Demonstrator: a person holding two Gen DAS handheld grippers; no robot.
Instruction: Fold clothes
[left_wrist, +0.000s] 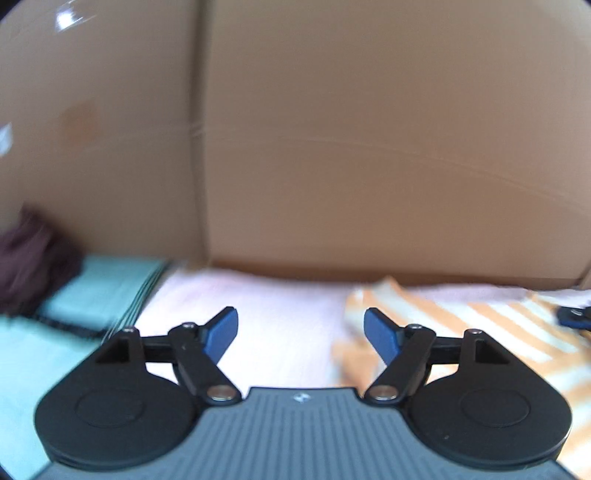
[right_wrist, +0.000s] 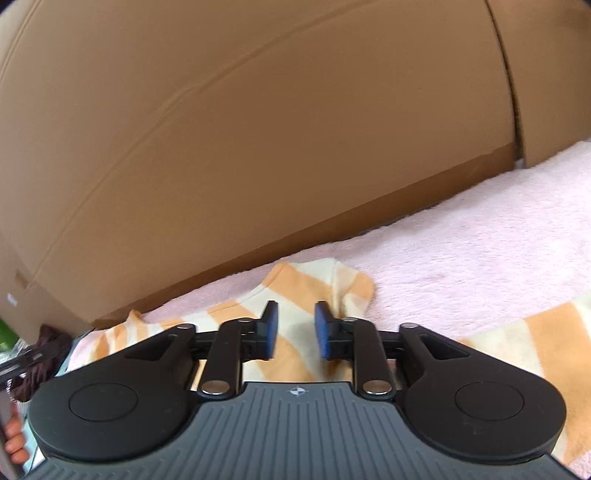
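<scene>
An orange-and-cream striped garment lies flat on a pale pink fleece cover. It also shows in the left wrist view, to the right of the left gripper. My left gripper is wide open and empty, over the bare pink cover just left of the garment's edge. My right gripper is part open with nothing between its blue pads, low over the garment's upper part. The right gripper's tip shows at the far right of the left wrist view.
A brown cardboard wall stands close behind the cover; it also fills the right wrist view. A teal cloth and a dark purple garment lie at the left. A hand shows at the lower left edge.
</scene>
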